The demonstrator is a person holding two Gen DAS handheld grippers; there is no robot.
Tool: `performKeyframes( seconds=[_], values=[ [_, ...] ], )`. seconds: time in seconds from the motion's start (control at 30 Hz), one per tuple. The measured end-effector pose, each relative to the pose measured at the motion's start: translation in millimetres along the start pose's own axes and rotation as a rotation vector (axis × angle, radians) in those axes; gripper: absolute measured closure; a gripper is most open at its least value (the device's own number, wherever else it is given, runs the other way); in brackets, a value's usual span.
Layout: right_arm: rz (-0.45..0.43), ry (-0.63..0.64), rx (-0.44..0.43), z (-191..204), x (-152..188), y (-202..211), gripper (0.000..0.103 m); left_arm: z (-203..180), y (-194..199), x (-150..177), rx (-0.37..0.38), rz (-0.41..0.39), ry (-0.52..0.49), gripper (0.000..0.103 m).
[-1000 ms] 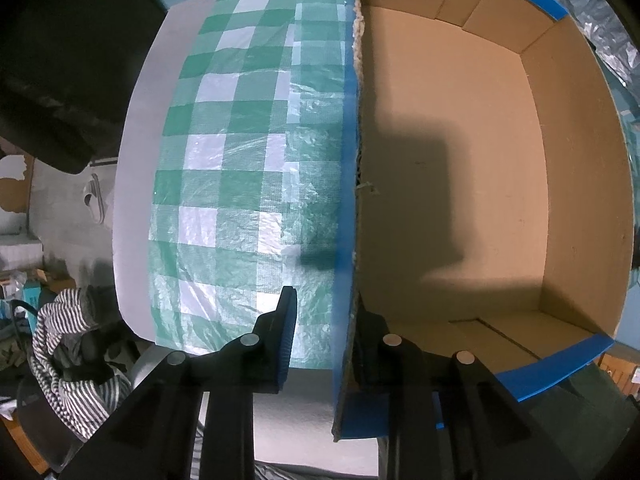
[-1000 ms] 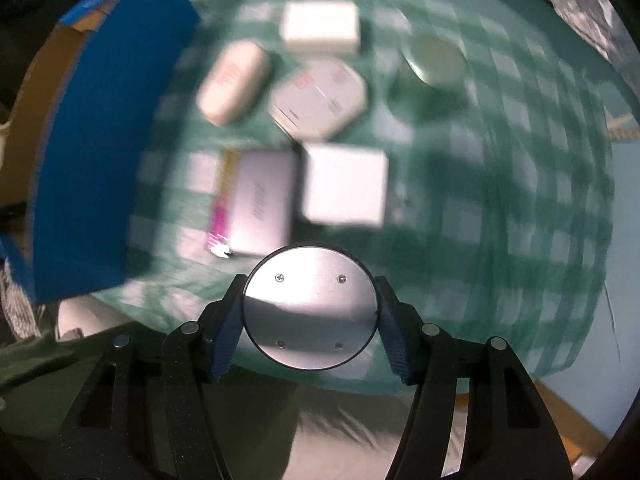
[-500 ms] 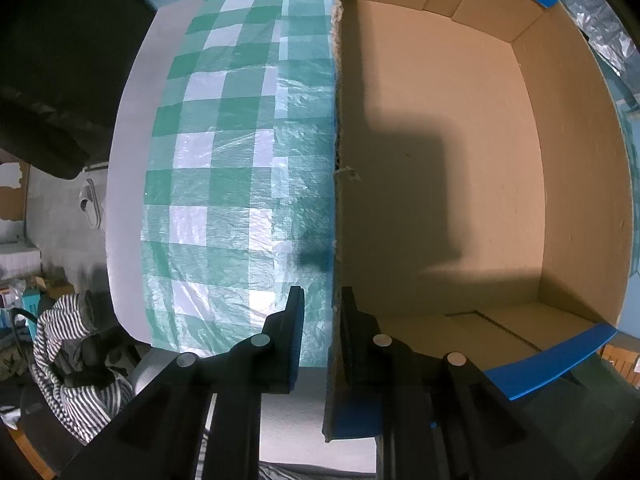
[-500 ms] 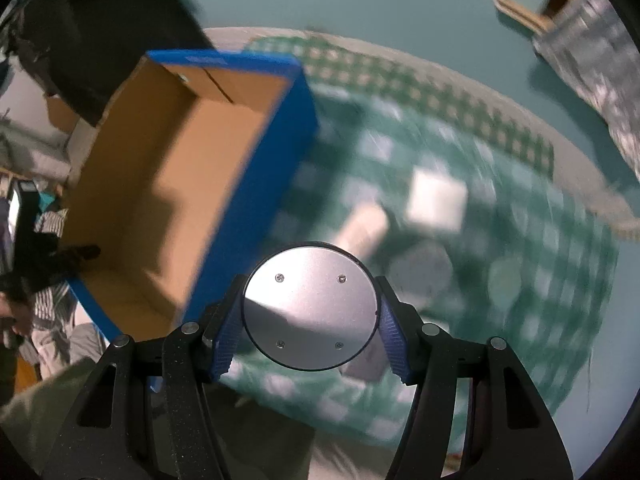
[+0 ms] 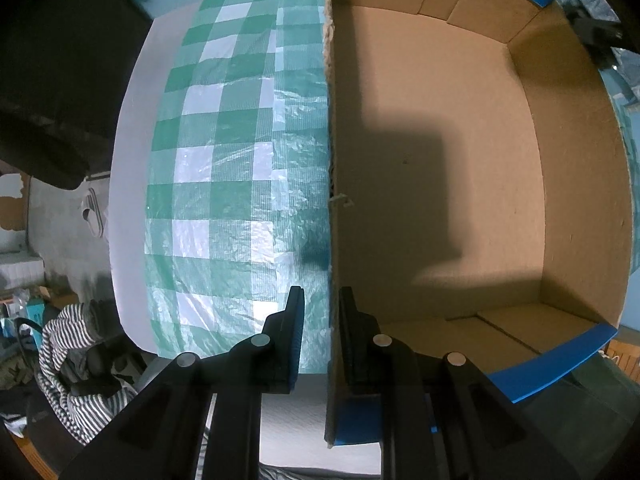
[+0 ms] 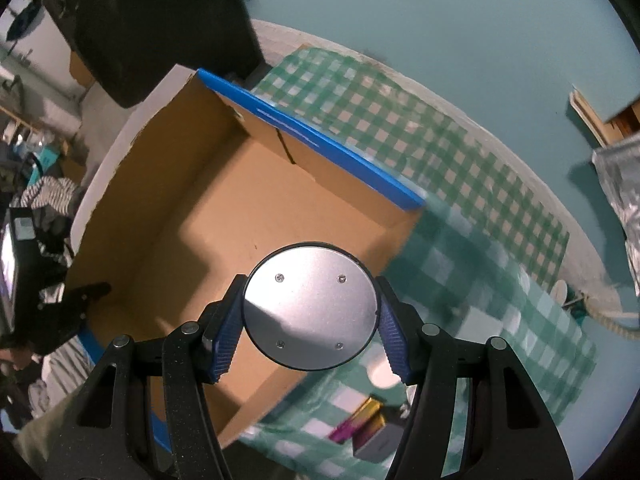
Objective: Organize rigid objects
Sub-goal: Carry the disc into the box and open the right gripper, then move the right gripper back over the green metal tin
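So the cardboard box [image 6: 224, 216] was the anchor for everything here. The left gripper [image 5: 320, 320] pointed straight down over the box's near wall, with 1 finger outside it above the green checked cloth [image 5: 224, 160] and the other inside the box. Its jaws were nearly together, pinching that thin cardboard wall between them. In the right wrist view you could see that gripper as a dark shape at the box's left corner.

The right gripper [image 6: 310, 306] was pinching a round silver tin [image 6: 310, 306] by its edges, with both blue ribbed pads [image 6: 228, 328] pressed against its rim. The tin hung above the box's open top, over the corner nearest the clutter on the cloth. It had 4 small screws on its flat face.

The inside of the box looked bare and brown, with a blue outer skin showing along the rims. Beside the box on the cloth, past its right wall, lay a grey pack with a purple and yellow edge [image 6: 370, 430], plus a couple of white things that were too blurred to make out. A striped garment [image 5: 76, 356] sat off the table's edge, on the far side of the box from those items.
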State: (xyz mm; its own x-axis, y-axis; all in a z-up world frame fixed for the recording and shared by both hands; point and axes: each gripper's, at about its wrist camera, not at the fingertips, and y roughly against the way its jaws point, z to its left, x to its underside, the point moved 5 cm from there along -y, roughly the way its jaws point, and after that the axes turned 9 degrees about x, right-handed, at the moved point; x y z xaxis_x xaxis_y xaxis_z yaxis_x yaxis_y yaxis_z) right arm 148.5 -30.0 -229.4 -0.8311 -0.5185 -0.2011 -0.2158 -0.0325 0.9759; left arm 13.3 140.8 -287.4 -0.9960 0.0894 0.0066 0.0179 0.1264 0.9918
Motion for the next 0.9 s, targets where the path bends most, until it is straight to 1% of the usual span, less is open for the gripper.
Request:
performKeyframes(
  seconds=[0.2,0.6,0.73,0.83,0.87,0.9],
  values=[
    [0.037,0.034,0.002,13.1,-10.8,-22.6,0.041,-2.3,0.2,-0.4,0.001,0.001,0.008,0.086],
    [0.107,0.048,0.006,19.9,-10.0,-49.0,0.041,5.7,-0.2,2.0,0.009,-0.003,0.028,0.086],
    [0.112,0.049,0.013,20.3,-9.5,-52.1,0.041,7.3,0.8,2.6,0.013,-0.014,0.028,0.086],
    [0.095,0.047,0.008,19.0,-9.7,-50.7,0.041,9.1,-0.5,3.0,0.013,-0.012,0.031,0.086],
    [0.089,0.044,0.007,17.8,-9.7,-50.1,0.04,9.3,-0.7,3.0,0.011,-0.011,0.031,0.086],
    [0.085,0.038,0.008,16.7,-10.2,-49.1,0.036,9.2,-1.2,2.9,0.009,-0.011,0.03,0.086]
  ],
)
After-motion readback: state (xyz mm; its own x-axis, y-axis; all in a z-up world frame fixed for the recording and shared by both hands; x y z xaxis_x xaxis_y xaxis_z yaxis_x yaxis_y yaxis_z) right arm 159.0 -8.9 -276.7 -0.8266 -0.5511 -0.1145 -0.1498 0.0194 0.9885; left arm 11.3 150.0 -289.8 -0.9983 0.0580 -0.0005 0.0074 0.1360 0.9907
